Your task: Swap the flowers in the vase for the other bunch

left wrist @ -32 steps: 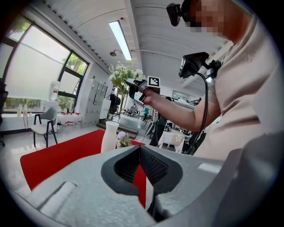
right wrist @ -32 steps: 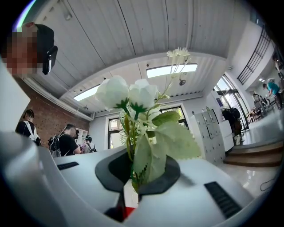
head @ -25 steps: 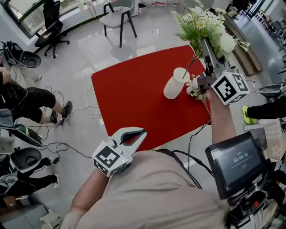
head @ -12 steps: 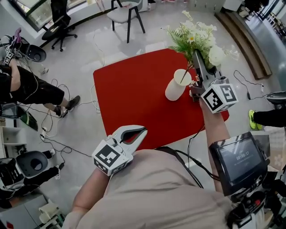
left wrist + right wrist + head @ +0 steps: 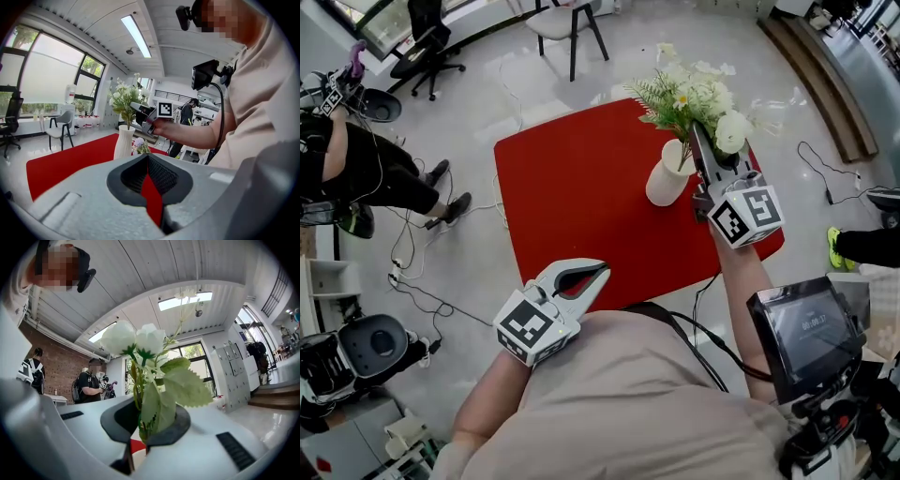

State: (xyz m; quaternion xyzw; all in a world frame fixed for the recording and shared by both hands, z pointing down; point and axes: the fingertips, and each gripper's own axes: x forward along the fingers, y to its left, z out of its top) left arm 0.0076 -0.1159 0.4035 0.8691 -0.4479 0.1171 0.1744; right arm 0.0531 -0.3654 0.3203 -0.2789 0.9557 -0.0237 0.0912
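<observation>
White flower bunch (image 5: 694,94), stems pinched in the closed right gripper (image 5: 698,141), has come down into the white vase (image 5: 667,178) at the red table's (image 5: 581,206) far right. The swap looks nearly done. Left gripper (image 5: 591,275) sits closed and empty, near.

Probably a lab: office chair (image 5: 425,39), trailing floor cables (image 5: 405,274), lockers (image 5: 233,376).

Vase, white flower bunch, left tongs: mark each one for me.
vase (image 5: 666,183), head view, middle of its white body.
white flower bunch (image 5: 689,94), head view, blooms and leaves above the vase.
left tongs (image 5: 598,276), head view, between the tips.
</observation>
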